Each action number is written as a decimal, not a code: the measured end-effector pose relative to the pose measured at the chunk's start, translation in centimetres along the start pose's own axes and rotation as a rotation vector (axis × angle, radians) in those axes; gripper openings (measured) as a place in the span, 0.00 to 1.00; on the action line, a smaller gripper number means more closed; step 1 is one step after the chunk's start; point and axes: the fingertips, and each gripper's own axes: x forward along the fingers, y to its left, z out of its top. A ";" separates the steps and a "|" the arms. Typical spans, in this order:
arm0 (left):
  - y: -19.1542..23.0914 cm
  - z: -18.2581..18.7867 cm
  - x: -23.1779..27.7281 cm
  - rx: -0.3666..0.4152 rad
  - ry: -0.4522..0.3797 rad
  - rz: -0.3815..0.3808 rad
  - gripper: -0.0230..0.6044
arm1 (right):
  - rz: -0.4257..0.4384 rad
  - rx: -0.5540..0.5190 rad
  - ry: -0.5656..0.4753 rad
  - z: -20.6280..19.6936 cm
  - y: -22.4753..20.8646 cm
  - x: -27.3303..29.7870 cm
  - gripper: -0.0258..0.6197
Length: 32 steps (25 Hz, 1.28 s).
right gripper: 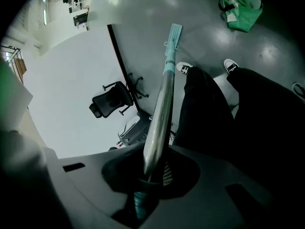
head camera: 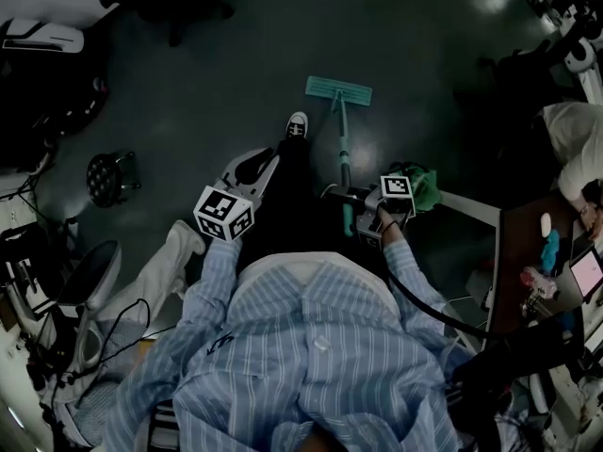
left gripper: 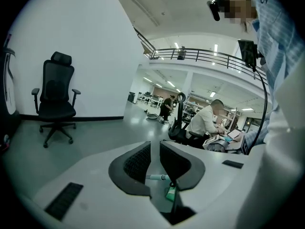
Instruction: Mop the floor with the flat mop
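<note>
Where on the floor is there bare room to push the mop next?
Bare floor lies beyond the mop head, and left of it, up to the round black object. It is crowded at the right by the desk and lower left among the cables.

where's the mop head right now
Head view, upper centre: the mop head lies flat on the floor, just right of the person's shoe.

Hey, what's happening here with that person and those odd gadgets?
A person stands with a flat mop. The right gripper is clamped on the mop handle, and the mop head lies flat on the dark floor just ahead of a shoe. The left gripper hangs alongside, jaws slightly apart, holding nothing.
</note>
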 end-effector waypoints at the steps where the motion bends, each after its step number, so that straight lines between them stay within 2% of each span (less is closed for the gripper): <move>1: 0.9 -0.3 0.1 -0.003 0.005 0.001 0.13 | 0.002 -0.002 0.001 0.2 -0.2 0.5 0.12; 7: 3.6 -1.7 1.7 -0.023 0.015 -0.026 0.13 | -0.003 -0.018 -0.012 1.8 -2.0 1.9 0.12; 15: 9.8 1.5 9.3 -0.032 0.071 -0.112 0.13 | -0.050 -0.022 0.006 8.9 5.8 5.6 0.12; 19: 11.5 1.7 12.3 -0.017 0.110 -0.175 0.13 | -0.077 -0.041 0.002 13.8 9.3 7.5 0.12; 23: 13.4 2.1 14.2 -0.025 0.120 -0.199 0.13 | -0.074 -0.051 -0.009 19.3 13.0 8.8 0.12; 32: 21.2 3.5 16.1 -0.070 0.141 -0.151 0.13 | -0.224 -0.130 -0.005 32.9 20.7 12.2 0.12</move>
